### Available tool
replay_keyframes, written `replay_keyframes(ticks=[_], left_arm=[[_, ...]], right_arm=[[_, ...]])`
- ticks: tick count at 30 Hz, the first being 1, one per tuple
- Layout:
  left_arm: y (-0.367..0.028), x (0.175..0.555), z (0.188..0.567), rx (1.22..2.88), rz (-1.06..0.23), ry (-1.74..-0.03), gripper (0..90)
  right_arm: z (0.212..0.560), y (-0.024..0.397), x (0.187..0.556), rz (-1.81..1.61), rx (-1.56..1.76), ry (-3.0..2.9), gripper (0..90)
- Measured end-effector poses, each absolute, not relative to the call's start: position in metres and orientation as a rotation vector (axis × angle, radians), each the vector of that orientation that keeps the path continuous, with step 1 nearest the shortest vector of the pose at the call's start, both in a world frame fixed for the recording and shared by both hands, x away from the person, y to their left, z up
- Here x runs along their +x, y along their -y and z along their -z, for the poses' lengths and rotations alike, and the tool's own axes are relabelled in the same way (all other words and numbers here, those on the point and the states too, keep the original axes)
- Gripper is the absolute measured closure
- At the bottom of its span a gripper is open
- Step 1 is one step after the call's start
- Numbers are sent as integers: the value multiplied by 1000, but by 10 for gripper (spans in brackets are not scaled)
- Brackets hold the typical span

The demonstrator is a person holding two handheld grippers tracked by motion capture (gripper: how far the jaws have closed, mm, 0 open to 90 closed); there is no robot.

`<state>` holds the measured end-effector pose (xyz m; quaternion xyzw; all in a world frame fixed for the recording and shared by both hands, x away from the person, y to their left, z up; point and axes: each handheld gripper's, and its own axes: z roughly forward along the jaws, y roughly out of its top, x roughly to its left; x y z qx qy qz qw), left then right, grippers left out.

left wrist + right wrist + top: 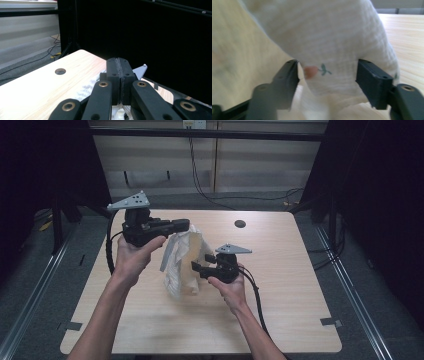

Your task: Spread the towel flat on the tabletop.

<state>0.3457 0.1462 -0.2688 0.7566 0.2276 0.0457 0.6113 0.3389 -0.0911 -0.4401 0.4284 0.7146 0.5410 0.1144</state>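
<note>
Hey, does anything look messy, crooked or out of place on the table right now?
Only the white cloth: it hangs bunched and crumpled from the left gripper, its lower end heaped on the table. No spill or damage visible.

Cloth point(182, 257): off-white/cream, crinkly gauze weave, w/ small print, i.e. a pink blob + teal-green sprig motif point(318, 70). Left tongs point(182, 225): matte black, brass-coloured pivot pins, grey triangular plate on top w/ white dots. Right tongs point(197, 268): same black, grey plate, black cable. Worktop point(280, 265): pale wood grain, light beige, one dark round hole point(240, 224). Floor point(65, 265): grey carpet. Surround: black curtains, beige back wall.
</note>
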Motion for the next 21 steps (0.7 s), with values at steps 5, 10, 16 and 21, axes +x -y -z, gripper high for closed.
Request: replay_keyframes(ticks=[5, 10, 16, 21], left_arm=[[-145, 343, 268, 1744, -82, -493, 894], [-149, 345, 269, 1760, -95, -510, 893], [-166, 356, 277, 1747, -102, -568, 893], [-175, 375, 284, 1758, -144, -626, 893]], right_arm=[[433, 91, 340, -1603, 1282, -2042, 398], [428, 100, 342, -1625, 1269, -2009, 803], [410, 130, 346, -1635, 1238, -1992, 882], [379, 159, 357, -1603, 1230, -1943, 885]])
